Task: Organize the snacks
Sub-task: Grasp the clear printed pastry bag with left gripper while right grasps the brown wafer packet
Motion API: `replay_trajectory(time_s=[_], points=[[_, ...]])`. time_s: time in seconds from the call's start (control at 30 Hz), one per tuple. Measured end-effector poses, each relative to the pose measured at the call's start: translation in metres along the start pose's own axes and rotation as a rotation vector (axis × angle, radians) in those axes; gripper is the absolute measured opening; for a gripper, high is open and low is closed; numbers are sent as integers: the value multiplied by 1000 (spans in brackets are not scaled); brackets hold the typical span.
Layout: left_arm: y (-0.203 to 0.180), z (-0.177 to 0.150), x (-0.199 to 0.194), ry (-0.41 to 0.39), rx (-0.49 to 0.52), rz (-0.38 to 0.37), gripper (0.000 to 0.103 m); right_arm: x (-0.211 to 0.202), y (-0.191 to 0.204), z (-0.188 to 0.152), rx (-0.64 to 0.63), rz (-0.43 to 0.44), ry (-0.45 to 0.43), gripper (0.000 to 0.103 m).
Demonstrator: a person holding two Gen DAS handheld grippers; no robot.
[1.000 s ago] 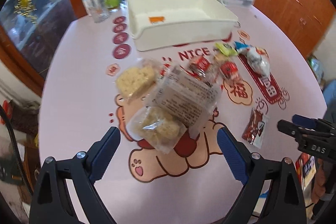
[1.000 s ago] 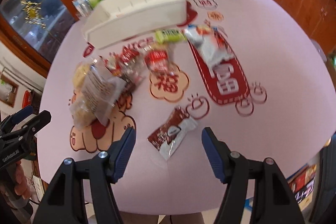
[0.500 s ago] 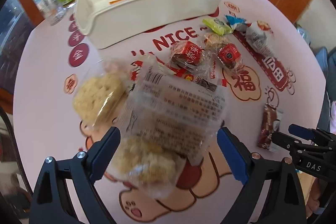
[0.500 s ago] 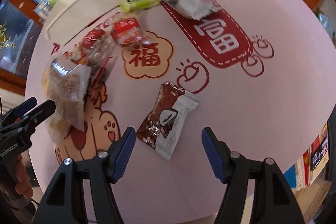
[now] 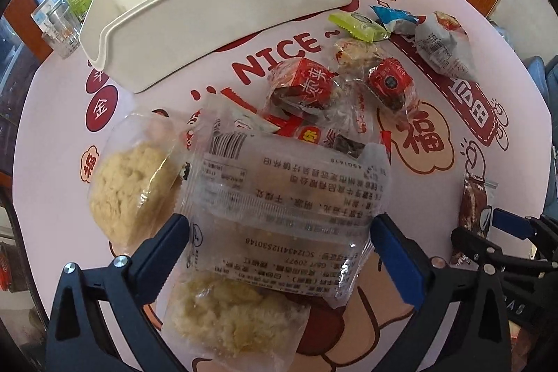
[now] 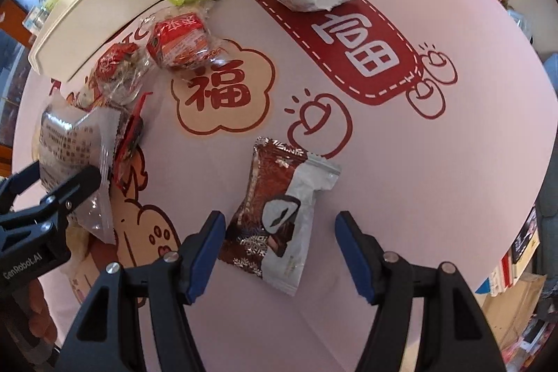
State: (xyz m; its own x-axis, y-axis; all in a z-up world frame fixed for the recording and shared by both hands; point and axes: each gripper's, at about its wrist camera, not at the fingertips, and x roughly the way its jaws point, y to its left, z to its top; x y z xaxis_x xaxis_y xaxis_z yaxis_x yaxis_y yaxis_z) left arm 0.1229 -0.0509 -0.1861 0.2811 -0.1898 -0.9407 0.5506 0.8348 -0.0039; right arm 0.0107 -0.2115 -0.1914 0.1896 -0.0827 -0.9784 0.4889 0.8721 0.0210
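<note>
With jaws opening wide, the left gripper [image 5: 280,253] straddles the clear printed packet [image 5: 289,197] topping the rice-cake pile, the right gripper [image 6: 277,253] gapes unclamped around the brown-and-white snack packet [image 6: 279,215], so each should close mid-body, squarely, before lifting toward the white bin [image 5: 223,6].

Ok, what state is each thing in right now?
white bin: on the table, interior hidden.
clear printed packet: sealed, between the left gripper fingers.
left gripper: opening, not pressing the packet.
brown snack packet: sealed, flat, between the right gripper fingers.
right gripper: open, pads clear of it.
</note>
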Motion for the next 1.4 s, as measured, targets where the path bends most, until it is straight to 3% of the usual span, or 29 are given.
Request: replay_trajectory(time_s=[0.07,0.13,0.3,0.93,0.97,1.0,1.03,1.13,1.4], points=[[-1,1,0,-5,-1,5,103,0,4,-1,-9,-26,-6,62],[-5,2,1,-14,6,20,103,0,11,-2,-23,-53,-19,47],[-10,7,4,-33,-1,29,103,-2,24,-9,-64,-44,-35,35],[-21,32,19,63,-22,39,103,-10,32,-28,-132,17,-12,32],[-22,29,26,100,-15,44,101,-8,31,-27,-134,19,-12,32],[-23,26,32,109,-1,71,92,-10,30,-27,-136,23,-12,32],[-24,24,30,74,-6,65,84,-10,30,-28,-137,29,-12,32],[-26,20,26,58,-5,81,75,-11,21,-25,-142,44,-9,31],[-21,5,17,69,-106,66,71,-15,8,-26,-178,72,-15,30]])
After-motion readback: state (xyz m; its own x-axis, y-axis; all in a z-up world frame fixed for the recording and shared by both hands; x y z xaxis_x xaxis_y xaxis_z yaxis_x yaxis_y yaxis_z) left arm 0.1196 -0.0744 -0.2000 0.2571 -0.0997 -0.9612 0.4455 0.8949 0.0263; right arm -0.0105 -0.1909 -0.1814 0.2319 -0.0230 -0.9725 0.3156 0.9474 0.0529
